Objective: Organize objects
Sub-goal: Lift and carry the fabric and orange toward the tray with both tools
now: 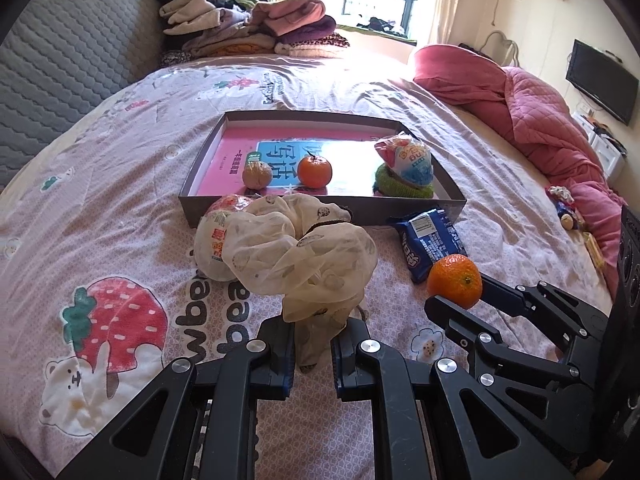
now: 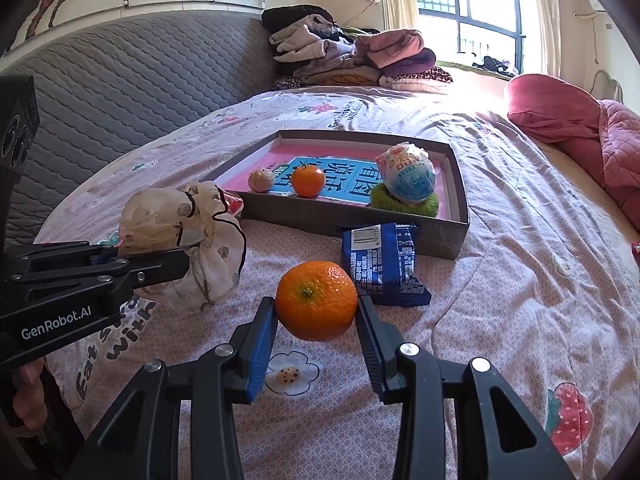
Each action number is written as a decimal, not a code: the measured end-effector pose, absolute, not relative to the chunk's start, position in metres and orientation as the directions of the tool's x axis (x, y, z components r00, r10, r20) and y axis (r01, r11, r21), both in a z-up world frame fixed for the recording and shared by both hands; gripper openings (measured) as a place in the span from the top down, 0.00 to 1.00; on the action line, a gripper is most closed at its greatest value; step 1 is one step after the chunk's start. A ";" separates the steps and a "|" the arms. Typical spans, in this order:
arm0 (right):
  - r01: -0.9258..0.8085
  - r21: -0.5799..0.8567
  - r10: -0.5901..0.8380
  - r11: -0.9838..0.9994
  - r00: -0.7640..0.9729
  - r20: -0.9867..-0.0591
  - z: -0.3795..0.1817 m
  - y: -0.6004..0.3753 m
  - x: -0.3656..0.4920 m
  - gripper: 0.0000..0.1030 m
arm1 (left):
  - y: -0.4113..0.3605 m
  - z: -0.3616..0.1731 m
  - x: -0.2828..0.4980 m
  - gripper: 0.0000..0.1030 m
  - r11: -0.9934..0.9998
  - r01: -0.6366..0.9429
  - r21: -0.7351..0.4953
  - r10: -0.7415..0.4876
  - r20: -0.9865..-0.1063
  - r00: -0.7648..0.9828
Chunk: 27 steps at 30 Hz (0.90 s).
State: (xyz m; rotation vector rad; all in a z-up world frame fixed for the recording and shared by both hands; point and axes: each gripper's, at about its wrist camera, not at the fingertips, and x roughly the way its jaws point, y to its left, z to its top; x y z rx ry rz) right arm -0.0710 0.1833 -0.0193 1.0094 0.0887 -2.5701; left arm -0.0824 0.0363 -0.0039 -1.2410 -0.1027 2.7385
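My left gripper [image 1: 312, 344] is shut on a cream printed cloth scrunchie [image 1: 304, 256], held bunched above the bed; it also shows in the right wrist view [image 2: 188, 240]. My right gripper [image 2: 316, 312] is shut on an orange tangerine [image 2: 316, 300], lifted just above the sheet; the fruit also shows in the left wrist view [image 1: 455, 280]. Ahead lies a grey shallow box [image 1: 360, 208] holding a walnut [image 1: 257, 175], a second tangerine [image 1: 315, 171], a wrapped snack [image 1: 408, 162] and a green knitted item [image 1: 400, 188].
A blue snack packet [image 2: 380, 260] lies in front of the box. A red and white wrapped bun [image 1: 216, 240] sits behind the scrunchie. Folded clothes [image 1: 248, 24] are stacked at the far end. A pink quilt [image 1: 540, 120] lies at the right.
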 end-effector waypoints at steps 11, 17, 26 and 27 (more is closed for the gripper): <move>0.382 0.066 -0.336 -0.922 -0.702 -0.628 -0.006 0.180 -0.061 0.61 | 0.033 0.012 -0.071 0.86 -0.993 -0.089 -0.077 0.117 -0.711 -0.693; 0.393 0.067 -0.351 -0.917 -0.717 -0.602 0.003 0.179 -0.056 0.61 | 0.030 0.020 -0.070 0.86 -0.993 -0.091 -0.081 0.122 -0.691 -0.713; 0.388 0.072 -0.358 -0.919 -0.742 -0.567 0.013 0.181 -0.054 0.61 | 0.023 0.029 -0.069 0.86 -0.994 -0.084 -0.070 0.110 -0.657 -0.746; 0.387 0.074 -0.358 -0.919 -0.742 -0.566 0.013 0.182 -0.054 0.61 | 0.023 0.029 -0.070 0.86 -0.994 -0.082 -0.068 0.106 -0.654 -0.749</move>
